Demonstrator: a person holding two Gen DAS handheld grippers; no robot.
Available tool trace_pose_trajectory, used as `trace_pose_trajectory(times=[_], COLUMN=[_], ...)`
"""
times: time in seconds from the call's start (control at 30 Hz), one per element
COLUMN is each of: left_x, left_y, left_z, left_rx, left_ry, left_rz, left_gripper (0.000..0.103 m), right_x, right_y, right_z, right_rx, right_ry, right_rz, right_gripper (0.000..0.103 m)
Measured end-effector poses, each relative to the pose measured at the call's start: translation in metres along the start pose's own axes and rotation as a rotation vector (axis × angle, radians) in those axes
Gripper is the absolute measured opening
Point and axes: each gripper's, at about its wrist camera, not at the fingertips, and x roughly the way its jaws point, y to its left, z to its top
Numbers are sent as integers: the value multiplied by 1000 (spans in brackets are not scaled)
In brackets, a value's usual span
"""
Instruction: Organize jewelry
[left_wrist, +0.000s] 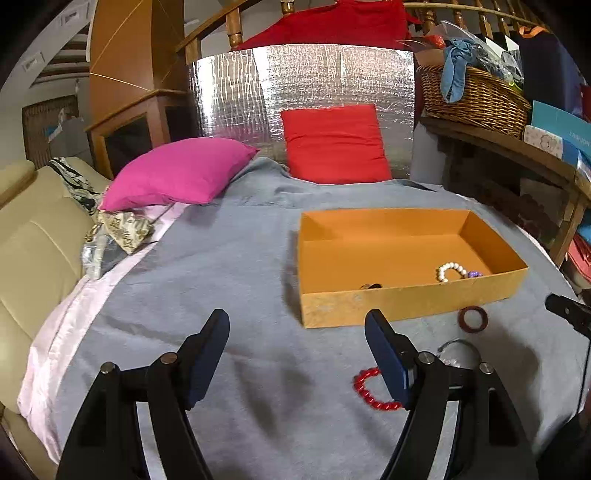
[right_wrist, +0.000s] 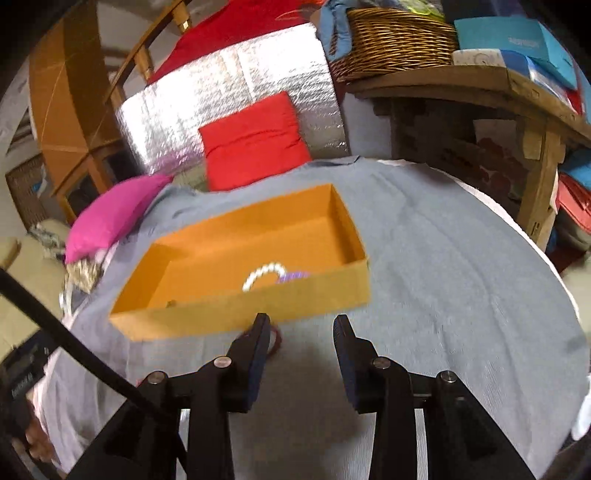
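Orange open box (left_wrist: 406, 306) on grey cover, just ahead and right of the left gripper (left_wrist: 297, 328), nearest wall close to its right fingertip. Inside, near the front wall: white bead bracelet (left_wrist: 451, 271), small purple piece (left_wrist: 474, 274) touching it, a dark item (left_wrist: 371, 286) further left. Outside: red-brown ring (left_wrist: 472, 319) flat just before box; red bead bracelet (left_wrist: 371, 391) partly behind right finger; clear bangle (left_wrist: 458, 349) beside it, right.

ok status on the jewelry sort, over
Left gripper open, empty. Right gripper open, empty. White bead bracelet in orange box; red bead bracelet, dark red ring on grey blanket. Nothing blocking.
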Motion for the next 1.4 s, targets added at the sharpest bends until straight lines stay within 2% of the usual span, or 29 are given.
trace_pose_trajectory(times=[0.13,0.3,0.57,0.7,1.1,1.4], left_x=[-2,-1,6,5,25,43], left_y=[6,9,-3,-8,-8,-24], left_z=[-3,-2,-6,-12,-34,-43], left_rx=[-4,-18,34,83,161,172], left_ry=[21,32,44,43,115,214], left_rz=[8,7,23,26,65,-29], left_gripper=[76,77,77,77,77,77], right_x=[-15,-18,-13,-9,13,33], right_y=[17,40,59,52,26,-1], right_z=[-15,-23,-28,-28,-17,-22], right_rx=[-72,-129,-183,-166,-135,-23], right_ry=[31,57,81,91,141,208], right_rz=[-12,-1,51,74,138,172], right_gripper=[49,49,49,49,50,50])
